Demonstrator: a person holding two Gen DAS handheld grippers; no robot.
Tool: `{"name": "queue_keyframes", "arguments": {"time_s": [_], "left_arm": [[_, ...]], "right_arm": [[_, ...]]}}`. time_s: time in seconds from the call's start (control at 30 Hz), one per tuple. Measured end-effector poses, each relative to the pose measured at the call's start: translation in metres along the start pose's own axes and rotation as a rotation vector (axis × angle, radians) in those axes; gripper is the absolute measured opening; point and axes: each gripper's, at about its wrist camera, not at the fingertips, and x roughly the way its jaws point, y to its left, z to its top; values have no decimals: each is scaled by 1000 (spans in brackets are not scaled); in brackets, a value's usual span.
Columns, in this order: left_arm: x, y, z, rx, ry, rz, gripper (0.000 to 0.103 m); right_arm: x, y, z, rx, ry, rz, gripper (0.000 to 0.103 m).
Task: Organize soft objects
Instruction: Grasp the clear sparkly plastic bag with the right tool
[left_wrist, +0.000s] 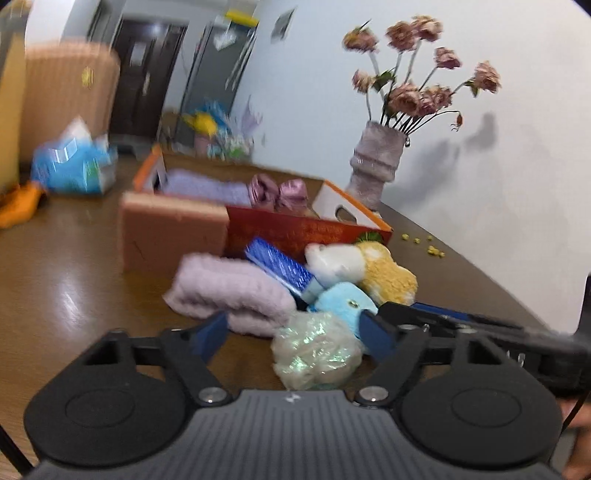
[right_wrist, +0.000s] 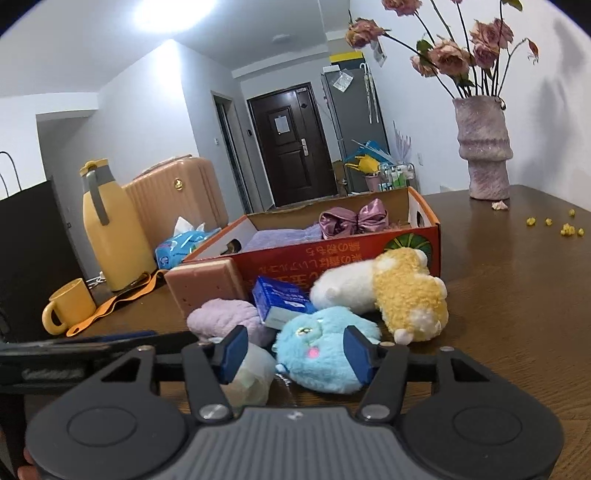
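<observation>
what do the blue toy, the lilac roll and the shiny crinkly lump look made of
Blue toy: plush, likely synthetic fur, with a fuzzy matte pile. Lilac roll: looks like terry or fleece cloth, soft ribbed folds, matte. Crinkly lump: seems thin translucent plastic film, with creases and iridescent green-pink glints; what it wraps cannot be told.

1. Brown wooden surface (right_wrist: 517, 314), glossy.
2. Near edge: lilac towel (right_wrist: 221, 319), blue plush (right_wrist: 317, 350), yellow-white plush (right_wrist: 399, 291), crinkled bag (left_wrist: 314, 354).
3. Behind: open red box (right_wrist: 332, 258), vase (right_wrist: 484, 147), yellow mug (right_wrist: 70, 306), thermos (right_wrist: 110, 236).
</observation>
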Motion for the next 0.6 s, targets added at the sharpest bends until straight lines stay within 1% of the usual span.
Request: {"name": "queue_keyframes", "arguments": {"time_s": [0.03, 0.07, 0.13, 0.17, 0.2, 0.27, 0.3, 0.33, 0.37, 0.4, 0.43, 0.47, 0.5, 0.53, 0.6], "left_arm": [[6, 5, 0, -41, 27, -17, 52], [11, 10, 1, -79, 50, -33, 46], [17, 21, 0, -146, 74, -90, 32], [19, 25, 0, -172, 79, -117, 30], [19, 28, 0, -192, 81, -136, 27], [20, 35, -1, -226, 91, -145, 22], [20, 38, -2, -246, 96, -155, 18], [19, 41, -3, -261, 100, -158, 16], [18, 43, -3, -272, 102, -153, 15], [15, 43, -4, -273, 101, -153, 12], [12, 42, -4, -265, 100, -152, 10], [8, 40, -5, -250, 100, -143, 10], [5, 38, -7, -238, 101, -132, 9], [3, 36, -9, -231, 104, -124, 8], [-2, 33, -14, -224, 106, -112, 7]], "right_arm": [[2, -1, 0, 9, 7, 13, 53], [5, -1, -1, 20, 13, 32, 53], [12, 1, -2, 26, 28, 64, 52], [17, 2, -2, 26, 39, 70, 51], [22, 4, -3, 27, 55, 73, 49], [28, 9, -3, 24, 59, 90, 41], [32, 11, -4, 27, 70, 103, 35], [35, 12, -4, 37, 83, 113, 32], [35, 13, -4, 42, 88, 118, 32], [33, 16, -5, 31, 90, 127, 31], [31, 19, -6, 11, 94, 134, 28], [31, 22, -8, 2, 99, 138, 28], [30, 23, -10, 6, 107, 144, 27], [30, 23, -13, 19, 115, 156, 24], [26, 21, -18, 61, 126, 184, 20]]}}
